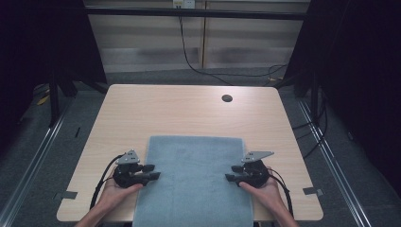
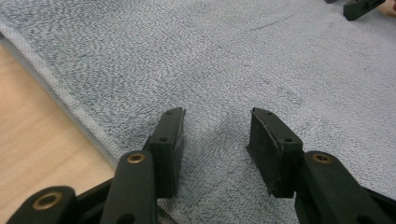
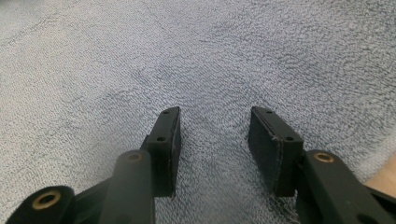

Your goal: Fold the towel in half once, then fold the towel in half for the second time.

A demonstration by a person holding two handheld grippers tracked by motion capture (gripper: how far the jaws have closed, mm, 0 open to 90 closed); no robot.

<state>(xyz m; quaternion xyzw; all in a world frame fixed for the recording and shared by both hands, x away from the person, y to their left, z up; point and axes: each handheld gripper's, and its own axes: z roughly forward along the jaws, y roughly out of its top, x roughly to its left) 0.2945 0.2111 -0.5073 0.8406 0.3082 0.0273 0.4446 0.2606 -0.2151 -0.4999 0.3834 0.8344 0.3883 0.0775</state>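
A grey-blue towel [image 1: 194, 177] lies flat on the wooden table [image 1: 189, 113], its near end hanging over the front edge. My left gripper [image 1: 152, 172] sits at the towel's left edge, pointing inward, jaws open over the terry cloth [image 2: 233, 70] with nothing between them [image 2: 215, 133]. My right gripper [image 1: 231, 174] mirrors it at the towel's right edge, also open just above the towel [image 3: 196, 60], its jaw gap [image 3: 214, 130] empty. The tip of the right gripper [image 2: 359, 7] appears far off in the left gripper view.
A dark round cable hole [image 1: 227, 98] sits in the table near its far right. Bare wood [image 2: 32, 135] borders the towel's hem on the left. Cables run across the floor behind the table [image 1: 222, 71].
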